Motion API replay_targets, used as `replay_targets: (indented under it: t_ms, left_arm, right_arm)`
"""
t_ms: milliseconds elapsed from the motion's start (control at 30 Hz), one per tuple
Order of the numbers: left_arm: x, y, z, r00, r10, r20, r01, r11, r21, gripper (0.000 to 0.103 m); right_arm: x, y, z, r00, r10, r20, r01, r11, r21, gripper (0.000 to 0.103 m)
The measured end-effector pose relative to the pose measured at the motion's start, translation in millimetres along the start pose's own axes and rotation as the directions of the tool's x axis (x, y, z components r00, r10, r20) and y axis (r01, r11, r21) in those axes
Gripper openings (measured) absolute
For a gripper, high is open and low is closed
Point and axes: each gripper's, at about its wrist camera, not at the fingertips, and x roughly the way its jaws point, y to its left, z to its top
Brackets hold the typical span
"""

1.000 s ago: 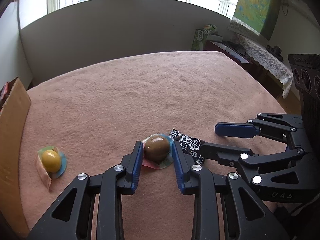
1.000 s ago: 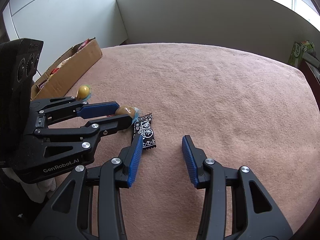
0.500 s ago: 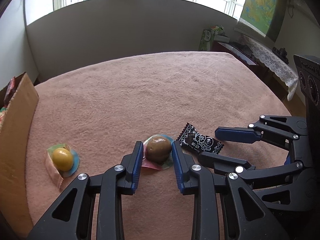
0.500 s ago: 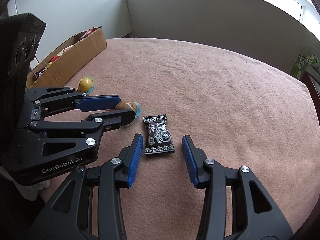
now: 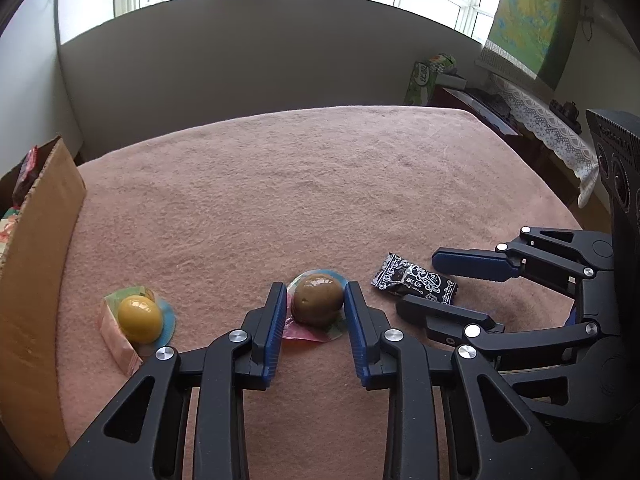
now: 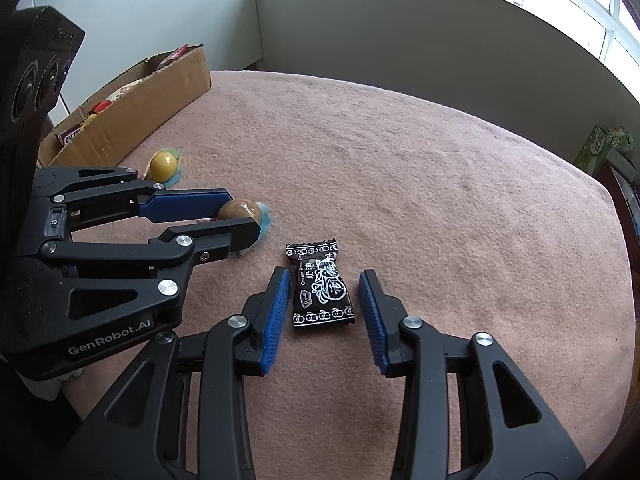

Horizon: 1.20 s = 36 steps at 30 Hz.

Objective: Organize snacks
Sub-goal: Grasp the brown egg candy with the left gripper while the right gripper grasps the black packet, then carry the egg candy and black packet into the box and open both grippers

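A brown jelly cup lies on the pink blanket between the fingers of my left gripper, whose pads touch or nearly touch its sides. It also shows in the right wrist view. A black candy packet lies between the open fingers of my right gripper, with gaps on both sides. The packet also shows in the left wrist view. A yellow jelly cup lies to the left, seen too in the right wrist view.
A cardboard box holding several snacks stands at the blanket's left edge; its wall shows in the left wrist view. The pink blanket stretches far ahead. A side table with green boxes stands beyond the right edge.
My right gripper has moved over the black packet, which now lies between its fingers. My left gripper's fingers have narrowed around the brown jelly cup.
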Motion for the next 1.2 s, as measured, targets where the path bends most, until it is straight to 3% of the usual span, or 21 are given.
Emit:
replay_targets:
  t_ms: [800,1200]
  left_arm:
    - [-22,2,-4,0.998,0.018,0.055,-0.017,1.0,-0.022,0.024]
    - [-61,12,-3,0.988,0.023,0.151,-0.017,0.999,-0.046,0.024]
  right_arm:
    - [-37,-23,8,0.993,0.0,0.115,-0.015,0.992,0.125,0.028]
    - [-76,-14,33,0.972,-0.003,0.236,-0.032,0.989,0.143,0.028]
